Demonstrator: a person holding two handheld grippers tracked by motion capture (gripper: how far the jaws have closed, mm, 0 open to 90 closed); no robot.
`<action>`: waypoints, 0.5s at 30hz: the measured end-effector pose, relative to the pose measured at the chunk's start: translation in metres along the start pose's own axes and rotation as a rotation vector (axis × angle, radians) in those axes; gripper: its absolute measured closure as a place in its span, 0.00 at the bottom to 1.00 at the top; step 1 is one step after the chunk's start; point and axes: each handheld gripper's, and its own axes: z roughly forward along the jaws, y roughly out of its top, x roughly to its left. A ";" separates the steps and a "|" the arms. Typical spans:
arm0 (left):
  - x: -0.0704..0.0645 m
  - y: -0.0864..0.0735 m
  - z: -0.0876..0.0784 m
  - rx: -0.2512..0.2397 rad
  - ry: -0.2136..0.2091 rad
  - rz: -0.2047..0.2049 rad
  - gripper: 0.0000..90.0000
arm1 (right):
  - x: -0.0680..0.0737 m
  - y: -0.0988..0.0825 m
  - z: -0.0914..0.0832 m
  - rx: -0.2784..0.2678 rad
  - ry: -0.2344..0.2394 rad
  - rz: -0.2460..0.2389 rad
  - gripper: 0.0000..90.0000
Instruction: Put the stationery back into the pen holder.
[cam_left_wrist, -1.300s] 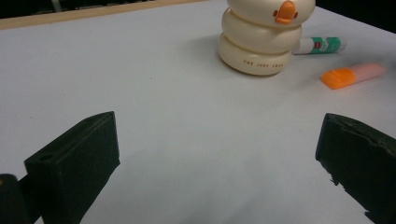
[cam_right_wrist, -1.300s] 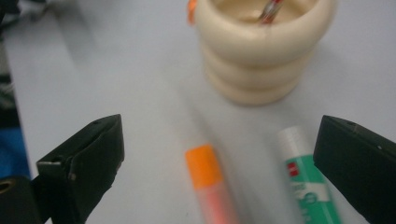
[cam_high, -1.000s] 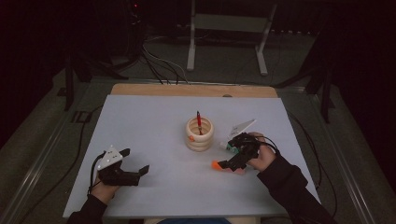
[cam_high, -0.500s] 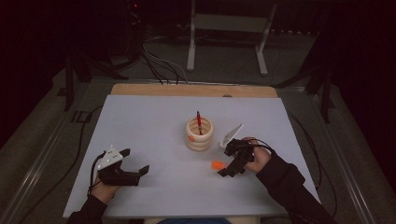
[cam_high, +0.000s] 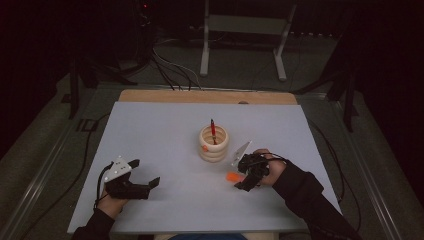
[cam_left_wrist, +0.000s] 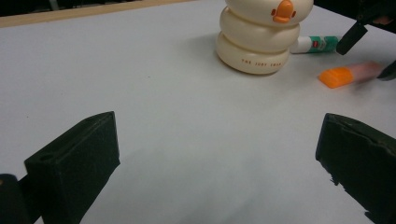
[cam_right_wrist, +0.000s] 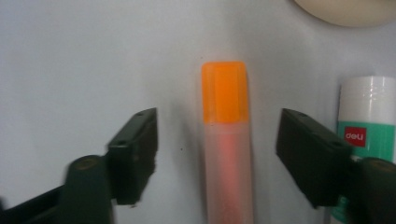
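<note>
The surface (cam_high: 165, 125) is a pale sheet with bare room on every side of the few things on it, most of all toward its left and far edges. Near its middle, a little toward the right edge, stands a cream holder (cam_high: 213, 144) of stacked rings with a red pen (cam_high: 213, 131) upright in it, likely where loose pens are meant to go. The left gripper (cam_high: 146, 176) rests near the near left corner, its jaws wide apart over bare surface, well apart from everything and seemingly waiting. The right gripper (cam_right_wrist: 217, 149) hangs low just to the near right of the holder, jaws astride an orange highlighter (cam_right_wrist: 226, 140) lying flat; they have just been closing, yet gaps show on both sides, so nothing is gripped. A glue stick (cam_right_wrist: 366, 126) lies just beside the right-hand jaw, the one tight spot; lifting straight up looks clear.
</note>
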 end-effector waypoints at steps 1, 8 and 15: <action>0.000 0.000 0.000 -0.001 0.001 0.000 0.00 | -0.001 0.001 0.001 0.005 -0.004 -0.019 0.40; 0.000 0.000 0.000 -0.001 0.000 0.001 0.00 | -0.001 0.008 0.008 0.069 -0.019 -0.060 0.52; 0.000 0.000 -0.001 -0.001 -0.001 0.002 0.00 | -0.001 0.012 0.013 0.104 -0.020 -0.077 0.59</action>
